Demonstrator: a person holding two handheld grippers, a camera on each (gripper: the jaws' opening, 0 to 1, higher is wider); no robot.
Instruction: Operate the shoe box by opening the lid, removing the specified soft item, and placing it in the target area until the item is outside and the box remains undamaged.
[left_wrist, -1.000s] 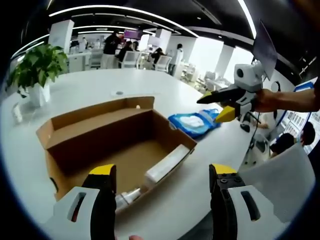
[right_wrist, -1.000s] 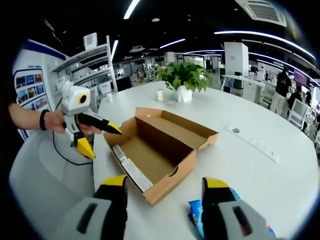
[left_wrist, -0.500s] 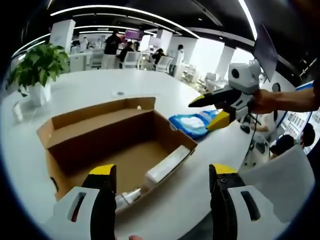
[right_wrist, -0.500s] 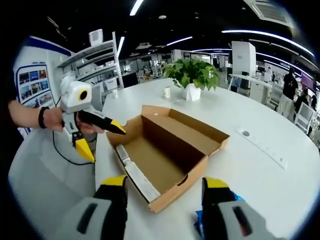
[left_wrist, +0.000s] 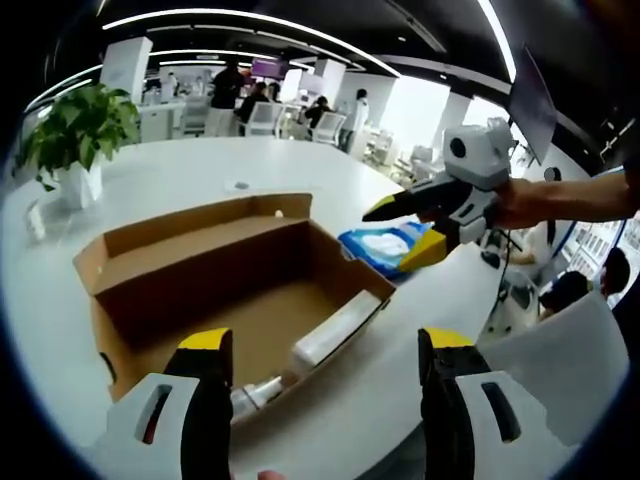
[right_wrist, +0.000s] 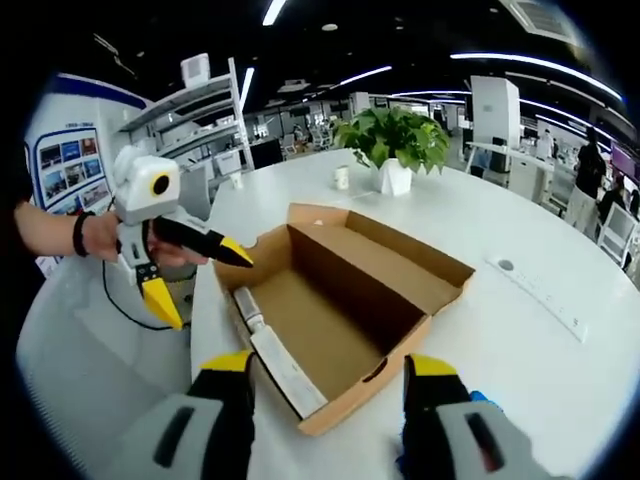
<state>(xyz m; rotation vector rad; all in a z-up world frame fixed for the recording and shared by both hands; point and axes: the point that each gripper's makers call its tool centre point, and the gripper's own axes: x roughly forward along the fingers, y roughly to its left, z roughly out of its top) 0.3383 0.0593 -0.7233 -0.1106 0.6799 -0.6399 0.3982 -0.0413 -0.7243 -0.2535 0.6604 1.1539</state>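
Showing late stage | shoe box (left_wrist: 235, 285) at frame centre lay open, undamaged | blue soft pack (left_wrist: 385, 245), right of centre, already rested outside on the table (left_wrist: 330, 180) | left gripper (left_wrist: 320, 345) and right gripper (right_wrist: 325, 375) both had jaws apart, empty | little apparently remained.

Both tools (left_wrist: 318, 372) (right_wrist: 327, 398) agape, empty

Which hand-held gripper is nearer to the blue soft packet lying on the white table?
Right. The right hand-held gripper hangs open just over the blue soft packet; the left hand-held gripper sits at the open cardboard box's far end.
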